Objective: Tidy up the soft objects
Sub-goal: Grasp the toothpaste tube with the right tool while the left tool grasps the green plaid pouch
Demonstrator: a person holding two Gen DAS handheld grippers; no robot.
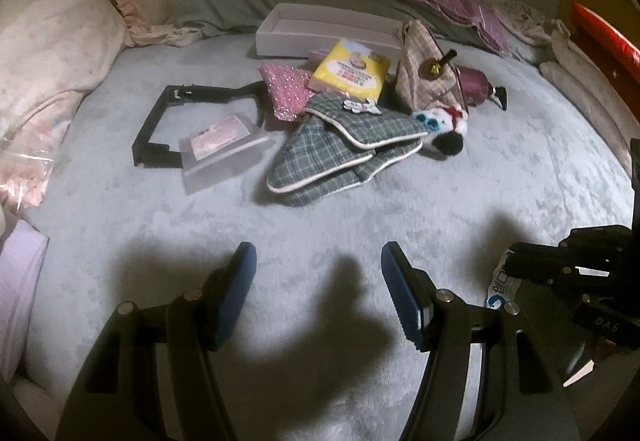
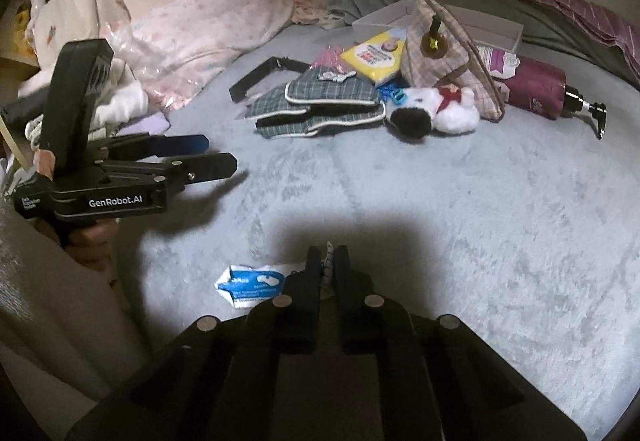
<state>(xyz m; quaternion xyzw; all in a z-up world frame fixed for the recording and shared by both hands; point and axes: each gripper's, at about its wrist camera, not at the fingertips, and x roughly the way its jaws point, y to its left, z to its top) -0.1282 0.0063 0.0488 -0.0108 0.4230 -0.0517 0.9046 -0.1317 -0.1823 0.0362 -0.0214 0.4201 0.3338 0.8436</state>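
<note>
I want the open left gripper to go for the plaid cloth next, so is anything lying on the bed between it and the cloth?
Nothing visible does. Between the left gripper and the plaid cloth there is only bare grey blanket. The blue and white packet, pinched by the right gripper, lies off to the side, not in the path.

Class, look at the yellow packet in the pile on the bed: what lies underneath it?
The yellow packet rests partly on the pink dotted cloth and overlaps the green plaid garment. Whatever sits beneath its middle is covered and cannot be seen.
</note>
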